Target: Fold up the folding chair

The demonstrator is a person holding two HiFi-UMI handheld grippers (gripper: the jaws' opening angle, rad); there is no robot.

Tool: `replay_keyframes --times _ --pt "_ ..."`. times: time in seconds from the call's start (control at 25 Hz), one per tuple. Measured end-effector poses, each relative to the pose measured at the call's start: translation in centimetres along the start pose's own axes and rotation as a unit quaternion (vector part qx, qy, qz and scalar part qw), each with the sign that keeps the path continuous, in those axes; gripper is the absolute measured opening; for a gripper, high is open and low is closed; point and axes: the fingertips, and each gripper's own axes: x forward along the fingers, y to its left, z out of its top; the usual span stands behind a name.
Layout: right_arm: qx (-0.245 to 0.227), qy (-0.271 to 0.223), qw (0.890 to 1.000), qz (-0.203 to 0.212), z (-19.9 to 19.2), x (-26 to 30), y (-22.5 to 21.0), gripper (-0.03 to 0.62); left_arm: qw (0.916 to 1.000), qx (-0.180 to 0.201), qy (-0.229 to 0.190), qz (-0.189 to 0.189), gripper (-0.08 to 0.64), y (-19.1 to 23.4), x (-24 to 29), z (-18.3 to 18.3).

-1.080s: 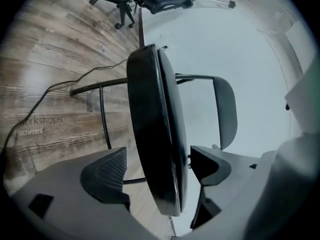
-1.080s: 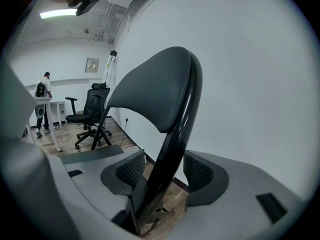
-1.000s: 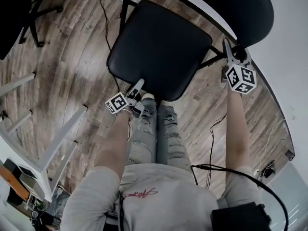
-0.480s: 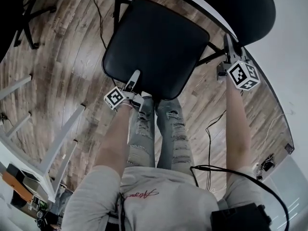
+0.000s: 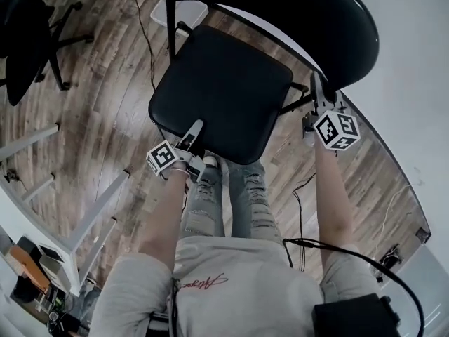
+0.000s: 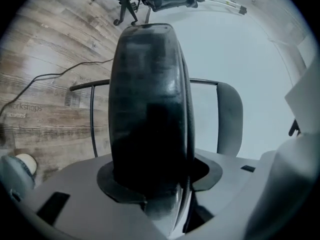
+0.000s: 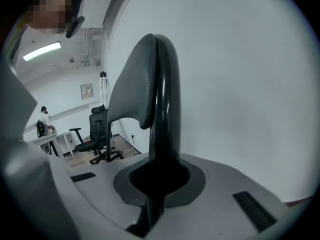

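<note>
Well, the folding chair's seat (image 5: 221, 90) lies spread out flat ahead of my left hand-held gripper (image 5: 194, 127), and the backrest (image 5: 309, 27) stands up beyond my right hand-held gripper (image 5: 317, 88). I judge the chair is still fully open and nothing is folded yet.

What is done, as far as I can see, is the taking hold. My left hand-held gripper has its jaws round the seat's near front edge. In the left gripper view the thick black pad (image 6: 147, 109) fills the gap between them, and they have just been closing onto it. My right hand-held gripper is clamped narrow on the side edge of the backrest. In the right gripper view the thin black rim (image 7: 162, 94) runs straight down between the jaws, which have just closed on it, with the grey padded face just to its left.

What is left is the fold itself. I reckon the seat's front must swing up toward the backrest while the right side steadies the frame, until seat and back lie close together.

My knees (image 5: 231, 188) stand just behind the left hand-held gripper, touching or nearly touching the seat's front. The wooden floor (image 5: 91, 97) spreads out to its left, with a black cable (image 5: 146, 41) trailing across it and an office chair (image 5: 28, 41) well apart at the far left.
</note>
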Motion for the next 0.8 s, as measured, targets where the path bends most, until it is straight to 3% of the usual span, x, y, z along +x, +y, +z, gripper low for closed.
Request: replay_keyframes --times 0.24,0.6,0.8 --pt "-0.037 0.015 0.999 0.008 3.5 1.8 -0.9 0.015 0.9965 -0.003 0.003 0.083 0.232 -7.6 3.9 1.7" --pt "-0.043 0.002 0.999 -0.008 8.8 5.1 -4.6 0.015 0.9955 -0.006 -0.002 0.095 0.176 -19.1 11.5 4.1" --pt "-0.043 0.005 0.999 0.01 10.5 7.0 -6.0 0.015 0.9939 -0.011 -0.038 0.103 0.153 -23.1 15.3 5.5"
